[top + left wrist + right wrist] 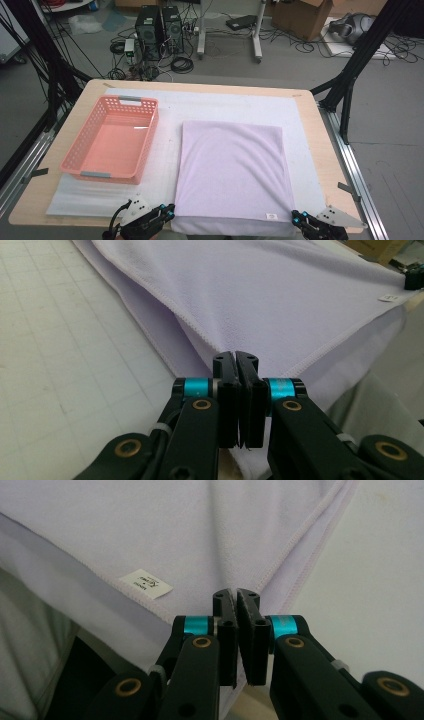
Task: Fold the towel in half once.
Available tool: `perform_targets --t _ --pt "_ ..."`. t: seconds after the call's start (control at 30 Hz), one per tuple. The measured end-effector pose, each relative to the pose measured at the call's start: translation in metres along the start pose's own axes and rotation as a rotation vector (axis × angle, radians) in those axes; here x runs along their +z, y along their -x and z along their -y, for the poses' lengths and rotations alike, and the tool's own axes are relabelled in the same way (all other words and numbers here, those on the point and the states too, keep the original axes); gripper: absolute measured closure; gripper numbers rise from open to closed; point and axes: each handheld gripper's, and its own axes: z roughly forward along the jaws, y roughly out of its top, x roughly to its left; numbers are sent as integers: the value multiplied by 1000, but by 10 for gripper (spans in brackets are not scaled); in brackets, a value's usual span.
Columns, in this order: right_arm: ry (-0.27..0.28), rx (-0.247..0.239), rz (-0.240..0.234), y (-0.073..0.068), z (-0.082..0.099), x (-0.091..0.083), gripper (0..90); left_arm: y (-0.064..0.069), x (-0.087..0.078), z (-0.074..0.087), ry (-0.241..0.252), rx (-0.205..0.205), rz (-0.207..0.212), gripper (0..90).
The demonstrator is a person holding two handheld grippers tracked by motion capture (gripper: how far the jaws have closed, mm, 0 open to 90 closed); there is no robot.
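— Towel point(231, 172), pale lilac, folded double, lies on the white mat point(165, 170) to the right of the pink plastic basket point(112, 140). Its near edge hangs over the table's point(320, 145) front rim.

— And the two tools?

— Left gripper point(169, 212) sits at the towel's near left corner. In the left gripper view its black jaws are pressed together, with the stitched hem running right into them, so it is pinching that corner. Right gripper point(298, 216) is at the near right corner, jaws likewise clamped on the hem where two stitched edges meet.

— Anything else by that corner?

— Small white label point(146, 584), sewn near the edge, just to the left of the right gripper's jaws in the right gripper view. The basket stands apart from the towel, nothing in it that I can see.
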Motion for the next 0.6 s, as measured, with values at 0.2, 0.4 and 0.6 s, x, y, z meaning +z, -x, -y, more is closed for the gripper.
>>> perform_targets --t 0.2,0.4,0.6 --pt "-6 1 -27 -9 10 -15 869 11 -17 12 -11 15 19 875" --pt "-29 -14 -22 -15 12 -18 780 8 -15 11 -14 5 23 663" --pt "34 41 35 2 -4 -7 663 -8 -1 -12 37 11 -8 567"
